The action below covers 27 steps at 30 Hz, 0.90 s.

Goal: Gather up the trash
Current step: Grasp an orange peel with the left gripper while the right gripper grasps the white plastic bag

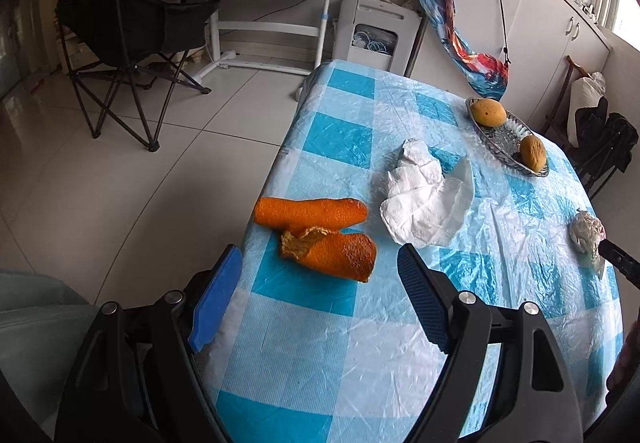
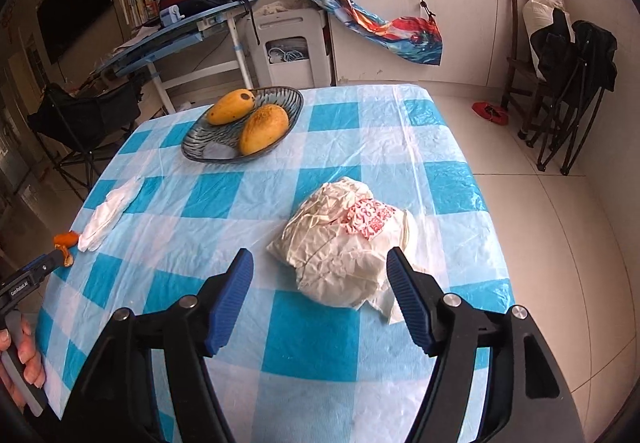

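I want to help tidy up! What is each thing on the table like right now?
Orange peels: two curled pieces, lying near the table edge.
White tissue: crumpled, lying loose.
Plastic bag: scrunched up, on the tablecloth.
Glass dish: upright, holding two mangoes.
Left gripper: fingers open, holding nothing.
Right gripper: fingers open, close to the bag, not gripping it.

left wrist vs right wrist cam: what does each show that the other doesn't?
Left wrist only: the full orange peels ahead of the open left gripper, and most of the black folding chair.
Right wrist only: the red print on the crumpled plastic bag ahead of the open right gripper, and a red item on the floor.
Both: checked tablecloth, white tissue, glass dish with two mangoes.
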### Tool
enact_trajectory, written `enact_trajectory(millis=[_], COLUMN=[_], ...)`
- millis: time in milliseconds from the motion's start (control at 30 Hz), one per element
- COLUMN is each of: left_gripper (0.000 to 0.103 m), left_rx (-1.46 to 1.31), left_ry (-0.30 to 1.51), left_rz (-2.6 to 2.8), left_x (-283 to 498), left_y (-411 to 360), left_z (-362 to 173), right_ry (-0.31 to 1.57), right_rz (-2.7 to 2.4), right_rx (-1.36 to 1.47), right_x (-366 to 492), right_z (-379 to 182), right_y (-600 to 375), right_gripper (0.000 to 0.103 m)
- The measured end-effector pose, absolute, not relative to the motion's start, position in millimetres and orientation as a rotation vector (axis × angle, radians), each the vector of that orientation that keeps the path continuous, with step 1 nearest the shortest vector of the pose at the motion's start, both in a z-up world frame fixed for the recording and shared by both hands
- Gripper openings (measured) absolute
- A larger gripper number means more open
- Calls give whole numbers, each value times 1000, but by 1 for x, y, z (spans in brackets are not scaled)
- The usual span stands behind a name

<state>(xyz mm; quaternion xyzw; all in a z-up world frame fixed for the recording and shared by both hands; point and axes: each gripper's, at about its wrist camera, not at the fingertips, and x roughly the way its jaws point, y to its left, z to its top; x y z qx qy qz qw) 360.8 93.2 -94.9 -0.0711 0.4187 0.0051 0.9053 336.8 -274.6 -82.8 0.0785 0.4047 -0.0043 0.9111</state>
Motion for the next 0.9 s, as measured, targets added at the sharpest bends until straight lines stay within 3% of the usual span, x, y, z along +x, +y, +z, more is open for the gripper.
enact_trajectory(millis=[67, 133, 233, 333, 833, 900], left_gripper=[65, 48, 39, 32, 30, 30], left_rx=[-160, -153, -142, -152, -196, -205], left_ry=[884, 884, 887, 881, 828, 841], left_rz=[4, 9, -9, -43, -273, -272], left_x=[366, 366, 364, 357, 274, 268], left_y=[95, 94, 91, 90, 58, 59], left_z=[-98, -99, -99, -98, -82, -87], right_ry=[846, 866, 898, 895, 818, 792], right_rz=[-4, 5, 24, 46, 220, 158], right_rx=[173, 170, 177, 170, 142, 135], right_x=[338, 338, 339, 337, 276, 278], right_z=[-85, -87, -94, -94, -61, -57], right_y=[-275, -272, -270, -265, -219, -229], right_gripper=[60, 38, 13, 4, 1, 6])
